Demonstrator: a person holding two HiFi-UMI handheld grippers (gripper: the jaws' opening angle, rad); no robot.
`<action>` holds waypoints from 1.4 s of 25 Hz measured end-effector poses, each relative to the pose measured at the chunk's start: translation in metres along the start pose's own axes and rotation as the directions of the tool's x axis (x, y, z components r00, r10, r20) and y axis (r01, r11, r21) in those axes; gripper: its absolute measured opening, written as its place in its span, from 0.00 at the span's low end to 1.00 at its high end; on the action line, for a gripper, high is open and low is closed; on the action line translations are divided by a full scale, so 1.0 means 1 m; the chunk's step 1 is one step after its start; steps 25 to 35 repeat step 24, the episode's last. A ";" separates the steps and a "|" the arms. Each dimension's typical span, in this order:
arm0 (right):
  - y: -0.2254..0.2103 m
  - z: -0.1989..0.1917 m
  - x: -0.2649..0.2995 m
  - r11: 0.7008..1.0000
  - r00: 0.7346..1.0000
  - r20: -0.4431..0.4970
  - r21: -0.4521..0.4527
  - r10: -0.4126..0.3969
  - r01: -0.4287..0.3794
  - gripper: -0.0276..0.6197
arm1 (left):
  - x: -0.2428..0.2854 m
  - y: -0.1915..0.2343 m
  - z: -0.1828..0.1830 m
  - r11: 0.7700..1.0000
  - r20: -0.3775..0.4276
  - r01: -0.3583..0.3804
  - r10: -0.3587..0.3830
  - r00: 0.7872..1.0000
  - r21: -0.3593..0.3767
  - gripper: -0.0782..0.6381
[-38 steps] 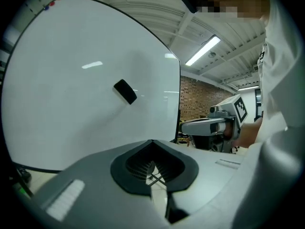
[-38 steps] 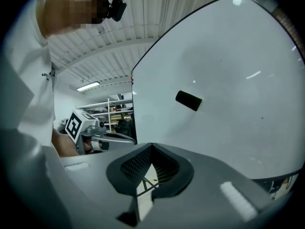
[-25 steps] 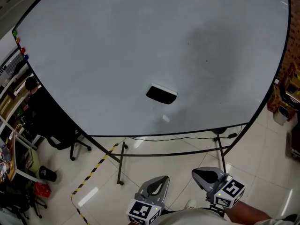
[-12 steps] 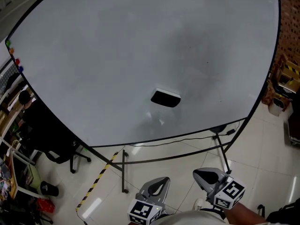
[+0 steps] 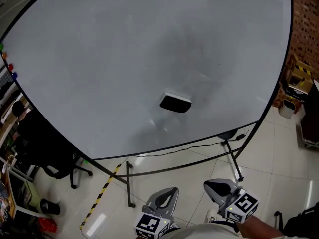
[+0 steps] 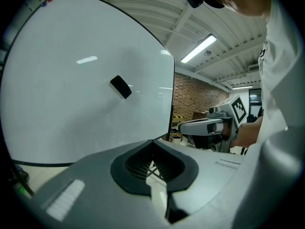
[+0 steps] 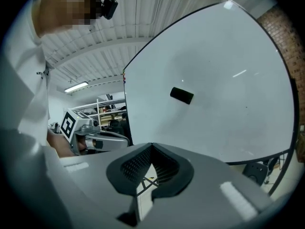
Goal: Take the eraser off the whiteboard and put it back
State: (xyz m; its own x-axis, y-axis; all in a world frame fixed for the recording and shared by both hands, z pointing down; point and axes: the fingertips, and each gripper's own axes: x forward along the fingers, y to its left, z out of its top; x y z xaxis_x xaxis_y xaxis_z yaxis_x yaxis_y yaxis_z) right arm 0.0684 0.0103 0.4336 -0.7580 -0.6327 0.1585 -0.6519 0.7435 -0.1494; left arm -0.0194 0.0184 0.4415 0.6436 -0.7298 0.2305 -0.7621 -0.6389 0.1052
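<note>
A black eraser (image 5: 175, 102) with a pale top edge sticks to the large whiteboard (image 5: 109, 59), a little below its middle. It also shows in the left gripper view as the eraser (image 6: 121, 87) and in the right gripper view as the eraser (image 7: 181, 95). My left gripper (image 5: 173, 189) and right gripper (image 5: 210, 184) are held low near my body, side by side, well short of the board. In the left gripper's (image 6: 152, 141) own view its jaw tips meet with nothing between them. The right gripper (image 7: 151, 145) is shut and empty in the same way.
The board rests on a black metal stand (image 5: 129, 183) with a cable (image 5: 199, 146) hanging under its lower edge. Yellow-black tape (image 5: 99, 195) crosses the tiled floor. An office chair (image 5: 55, 166) sits at the left, a brick wall (image 5: 305, 24) at the right. Coloured magnets (image 5: 10, 67) dot the board's left edge.
The head view has drifted: the board's left edge, chair and stand have slid left and down. The eraser stays on the board. Both grippers keep their low, shut pose.
</note>
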 end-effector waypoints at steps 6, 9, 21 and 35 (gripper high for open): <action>-0.001 0.004 0.001 1.000 1.000 -0.007 -0.010 0.013 -0.013 0.04 | 0.001 0.002 0.002 0.996 0.015 0.004 -0.003 1.000 -0.091 0.13; -0.002 0.004 -0.001 1.000 1.000 -0.012 -0.019 0.015 -0.015 0.04 | 0.000 0.003 -0.006 0.996 0.010 0.000 0.001 1.000 -0.090 0.13; -0.007 0.001 -0.011 0.999 1.000 -0.024 -0.031 0.013 -0.014 0.04 | 0.008 -0.006 -0.006 0.999 0.001 0.006 -0.006 1.000 -0.035 0.13; -0.010 0.000 -0.013 0.999 1.000 -0.026 -0.032 0.013 -0.014 0.05 | 0.012 -0.007 -0.003 0.999 0.001 0.004 -0.004 1.000 -0.035 0.13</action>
